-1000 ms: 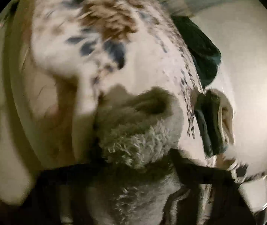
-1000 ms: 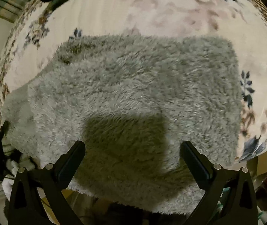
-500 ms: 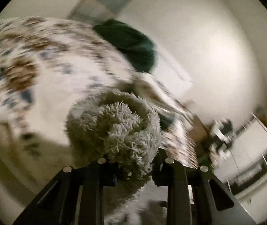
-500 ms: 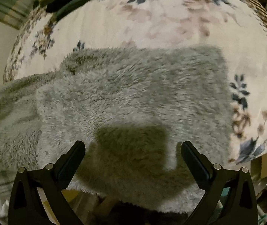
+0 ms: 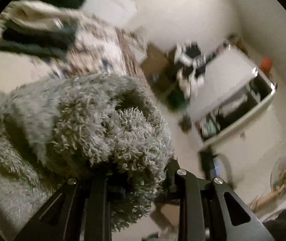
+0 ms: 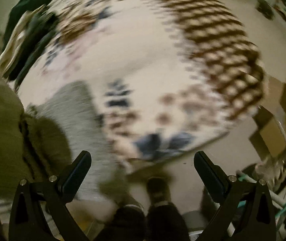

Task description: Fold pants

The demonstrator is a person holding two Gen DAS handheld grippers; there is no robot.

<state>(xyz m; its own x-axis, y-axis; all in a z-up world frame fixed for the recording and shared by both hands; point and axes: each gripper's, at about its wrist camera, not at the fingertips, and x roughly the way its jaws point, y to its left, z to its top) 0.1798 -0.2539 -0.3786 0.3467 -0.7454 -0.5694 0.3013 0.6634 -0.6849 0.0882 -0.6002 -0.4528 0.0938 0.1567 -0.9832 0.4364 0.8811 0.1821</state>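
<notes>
The pants are grey and fluffy [image 5: 86,120]. My left gripper [image 5: 137,182] is shut on a bunched fold of them, and the fabric hides the fingertips. The rest of the pants trails down to the left onto the floral bed cover [image 5: 102,48]. In the right wrist view the pants [image 6: 48,124] show blurred at the left, lying on the bed cover [image 6: 143,60]. My right gripper [image 6: 143,164] is open and empty, over the bed's near edge, to the right of the pants.
Folded dark and cream clothes [image 5: 36,32] lie at the far end of the bed, also seen in the right wrist view [image 6: 24,30]. A white shelf unit [image 5: 233,92] and cardboard boxes [image 6: 273,128] stand on the floor beside the bed. The person's feet [image 6: 157,192] are below.
My left gripper has lifted and swung right with the pants fold, so the room now shows. My right gripper has moved right, off the pants, still open.
</notes>
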